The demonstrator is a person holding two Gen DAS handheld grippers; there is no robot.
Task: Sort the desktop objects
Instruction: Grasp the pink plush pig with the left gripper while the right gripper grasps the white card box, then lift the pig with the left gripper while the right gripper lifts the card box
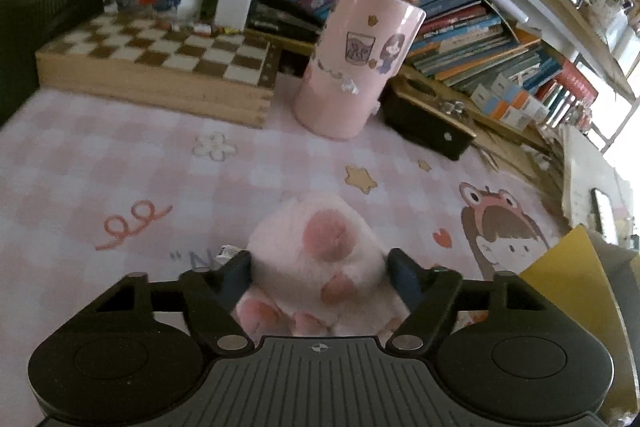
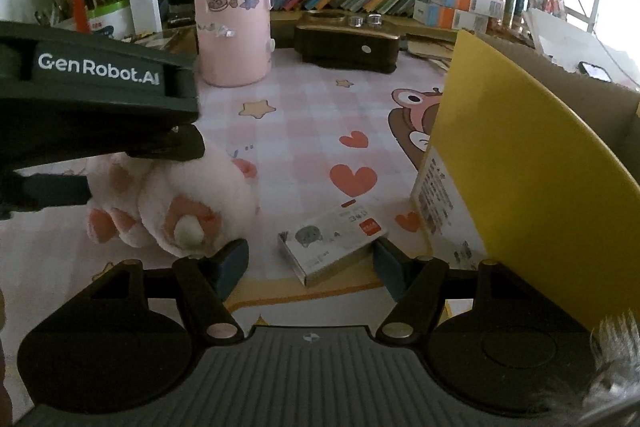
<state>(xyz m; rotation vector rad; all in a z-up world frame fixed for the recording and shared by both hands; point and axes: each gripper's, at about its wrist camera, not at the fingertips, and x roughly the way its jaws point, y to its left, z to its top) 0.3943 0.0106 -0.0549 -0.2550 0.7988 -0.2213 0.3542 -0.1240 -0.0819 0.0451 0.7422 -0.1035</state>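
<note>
Plush paw (image 1: 320, 259): fluffy pink cloth. Tumbler (image 1: 352, 59): smooth, glossy pink. Chessboard box (image 1: 160, 67): bare wood. Desk mat (image 1: 120, 167): smooth, matt print. Small box (image 2: 332, 247): printed card.

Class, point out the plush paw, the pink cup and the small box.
Plush paw (image 1: 320, 251), left wrist view, fur near its big pink pad.
Pink cup (image 2: 234, 27), right wrist view, side wall.
Small box (image 2: 334, 241), right wrist view, printed top face.
</note>
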